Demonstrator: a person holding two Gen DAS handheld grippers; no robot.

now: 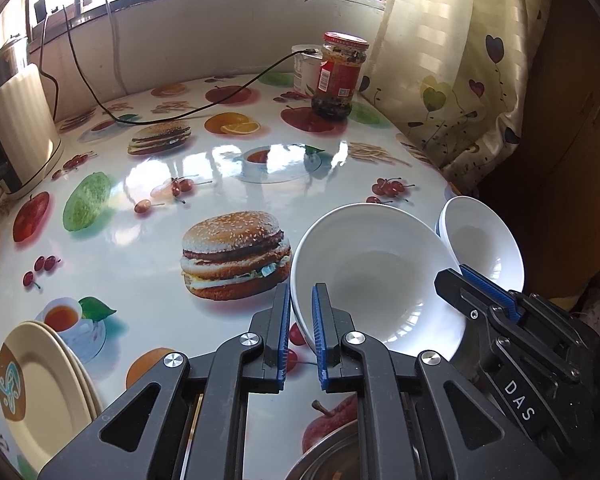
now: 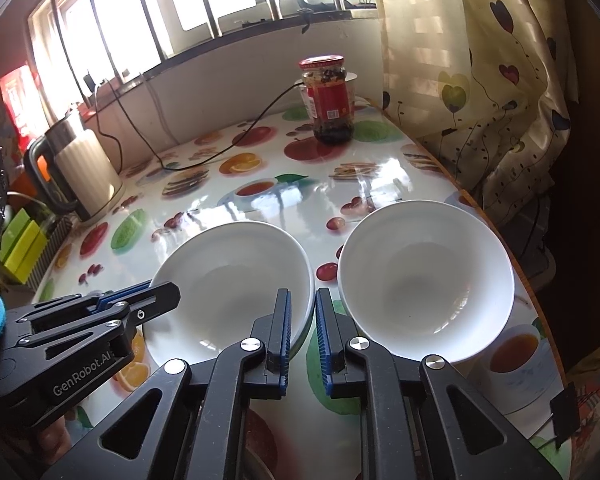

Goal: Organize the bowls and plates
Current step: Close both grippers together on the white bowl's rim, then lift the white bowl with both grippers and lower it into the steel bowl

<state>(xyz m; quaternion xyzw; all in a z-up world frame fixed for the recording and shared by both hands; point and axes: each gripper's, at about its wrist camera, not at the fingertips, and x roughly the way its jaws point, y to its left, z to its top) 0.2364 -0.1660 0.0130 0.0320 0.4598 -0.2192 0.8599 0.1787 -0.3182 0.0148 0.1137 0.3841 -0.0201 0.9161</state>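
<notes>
A wide white bowl [image 1: 376, 280] [image 2: 228, 280] sits near the table's right side. My left gripper [image 1: 300, 292] [image 2: 156, 290] is shut on its left rim, one finger inside and one outside. My right gripper [image 2: 302, 296] [image 1: 456, 276] is shut on the opposite rim of the same bowl. A second, deeper white bowl [image 2: 424, 276] [image 1: 484, 240] stands just right of it, close to the table edge, touched by neither gripper. A stack of cream plates [image 1: 40, 384] with a brown and blue mark lies at the near left. Whether the wide bowl is off the table I cannot tell.
A metal bowl [image 1: 332, 460] shows under my left gripper. A red-lidded jar [image 1: 338, 76] [image 2: 328, 100] stands at the far right, with a black cable [image 1: 172, 114] running across the back. A cream kettle [image 1: 20, 128] [image 2: 84, 172] stands at the left. A curtain [image 2: 480, 100] hangs beside the table's right edge [image 2: 540, 300].
</notes>
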